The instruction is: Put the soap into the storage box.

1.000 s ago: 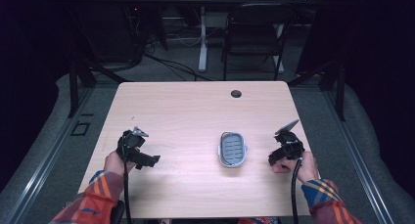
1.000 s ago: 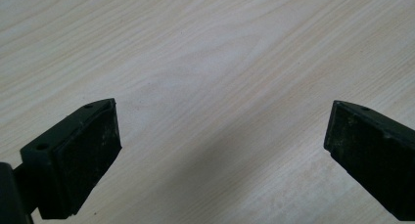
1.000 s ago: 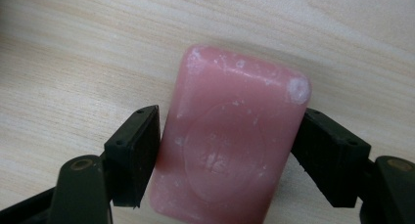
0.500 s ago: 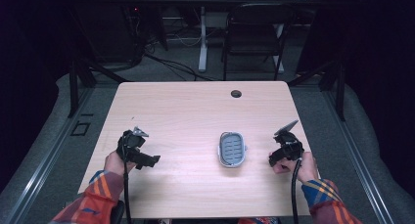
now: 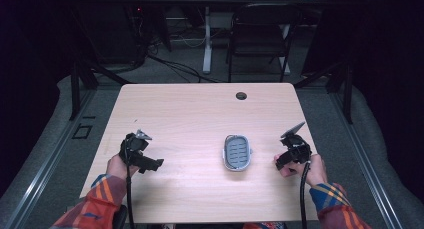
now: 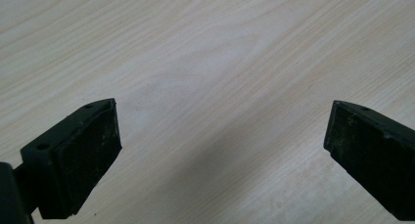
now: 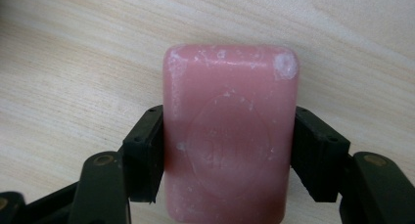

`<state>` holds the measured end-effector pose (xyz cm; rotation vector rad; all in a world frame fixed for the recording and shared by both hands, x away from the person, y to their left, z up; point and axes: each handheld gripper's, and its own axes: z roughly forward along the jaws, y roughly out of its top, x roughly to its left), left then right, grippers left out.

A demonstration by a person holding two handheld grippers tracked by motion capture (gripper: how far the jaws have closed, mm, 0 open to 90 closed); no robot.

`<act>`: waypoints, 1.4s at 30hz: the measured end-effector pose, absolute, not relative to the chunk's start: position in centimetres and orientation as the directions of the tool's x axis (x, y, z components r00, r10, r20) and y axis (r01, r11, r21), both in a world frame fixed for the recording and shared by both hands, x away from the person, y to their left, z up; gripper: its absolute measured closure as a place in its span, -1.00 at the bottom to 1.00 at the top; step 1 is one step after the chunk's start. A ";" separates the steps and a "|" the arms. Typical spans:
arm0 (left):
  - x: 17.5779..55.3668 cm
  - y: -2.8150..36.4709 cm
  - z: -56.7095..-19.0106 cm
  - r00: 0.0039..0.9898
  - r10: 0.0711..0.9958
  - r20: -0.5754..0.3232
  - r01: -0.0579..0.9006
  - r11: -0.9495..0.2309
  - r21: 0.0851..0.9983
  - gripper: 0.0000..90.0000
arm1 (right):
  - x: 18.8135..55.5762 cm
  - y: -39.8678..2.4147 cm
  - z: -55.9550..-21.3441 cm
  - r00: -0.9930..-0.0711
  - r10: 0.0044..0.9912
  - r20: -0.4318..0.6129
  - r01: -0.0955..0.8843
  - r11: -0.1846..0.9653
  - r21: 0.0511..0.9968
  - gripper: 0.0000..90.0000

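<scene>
A pink soap bar with an oval stamp lies on the wooden table. My right gripper has its jaws on the bar's two long sides; they have just been closing, and the pads now press against it. In the high view that right gripper sits near the table's right edge, just right of a grey ribbed soap dish. My left gripper rests at the left front. Its jaws stand wide apart over bare wood, with nothing between them.
A small round hole marks the table's far edge. Behind the table stand a dark chair and a white desk leg. Cables trail on the floor.
</scene>
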<state>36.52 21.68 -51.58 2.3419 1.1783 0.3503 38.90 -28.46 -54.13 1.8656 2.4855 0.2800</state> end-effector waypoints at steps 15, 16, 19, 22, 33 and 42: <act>36.5 21.7 -51.6 0.596 0.803 0.009 0.678 -0.509 0.530 -0.99 | 39.0 -28.9 -53.0 -0.301 0.949 0.093 0.946 0.285 0.154 -0.18; 36.5 21.7 -51.6 0.597 0.802 0.007 0.677 -0.509 0.531 -0.99 | 39.0 -28.8 -53.1 -0.289 0.952 0.098 0.947 0.269 0.175 -0.18; 36.5 21.7 -51.6 0.598 0.802 0.008 0.677 -0.510 0.531 -0.99 | 39.0 -28.8 -52.9 -0.298 0.950 0.089 0.944 0.280 0.174 -0.18; 36.5 21.7 -51.6 0.599 0.801 0.009 0.677 -0.512 0.529 -0.99 | 39.1 -28.9 -52.7 -0.314 0.945 0.089 0.941 0.297 0.162 -0.18; 36.5 21.6 -51.7 0.599 0.801 0.012 0.677 -0.514 0.527 -0.99 | 39.5 -28.2 -52.0 -0.337 0.937 0.090 0.931 0.318 0.178 -0.18; 36.5 21.6 -51.7 0.602 0.798 0.010 0.677 -0.517 0.524 -0.98 | 39.6 -27.6 -50.9 -0.342 0.935 0.094 0.925 0.318 0.206 -0.18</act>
